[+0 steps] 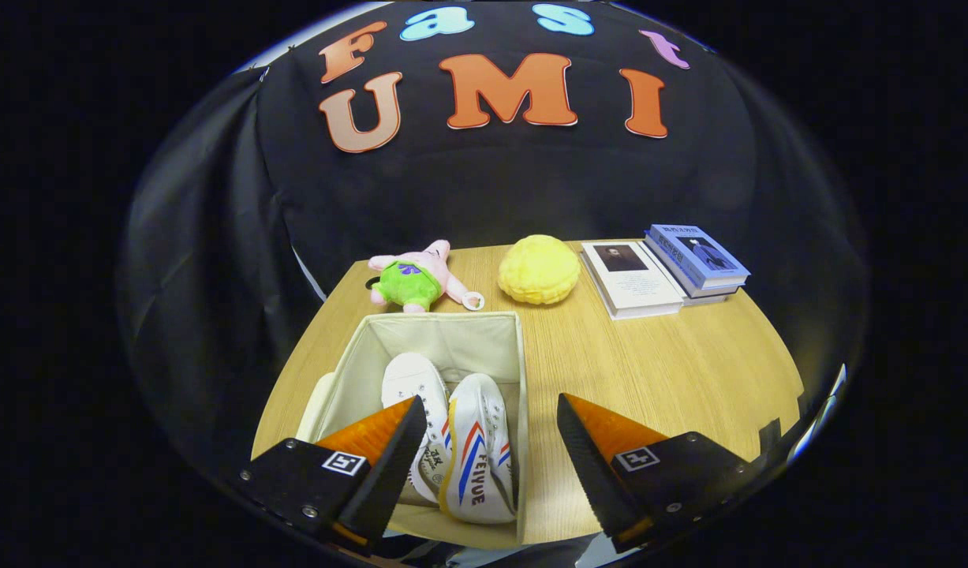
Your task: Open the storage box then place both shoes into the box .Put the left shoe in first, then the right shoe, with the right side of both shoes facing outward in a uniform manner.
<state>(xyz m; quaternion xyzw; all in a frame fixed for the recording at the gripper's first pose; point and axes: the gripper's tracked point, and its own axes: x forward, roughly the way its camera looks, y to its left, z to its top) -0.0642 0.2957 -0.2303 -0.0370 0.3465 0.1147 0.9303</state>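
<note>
Table (657,371): a wooden top before the black booth wall, bearing everything named below.

Box (444,335): a pale fabric storage box, open at the top, standing on the near left part of the table. Its far wall is upright; its right wall runs straight back along the wood. A pale flap, possibly the lid, shows at its outer left side, though the view there is too poor to be certain.

Gripper (491,450): held above the near edge of the table, jaws wide apart and grasping nothing. The left finger (389,450) hangs over the box and overlaps the left shoe in the view; the right finger (590,457) hangs over bare wood just right of the box. Neither finger appears to touch anything.

Shoes: both lie inside the box, side by side, toes pointing away. The right shoe (480,457) shows red and blue stripes on its outer side. The left shoe (412,383) is white, partly hidden behind the left finger.

Beyond the box, along the far edge: books (665,272), a yellow cushion (539,270), a pink plush toy (412,278).
</note>
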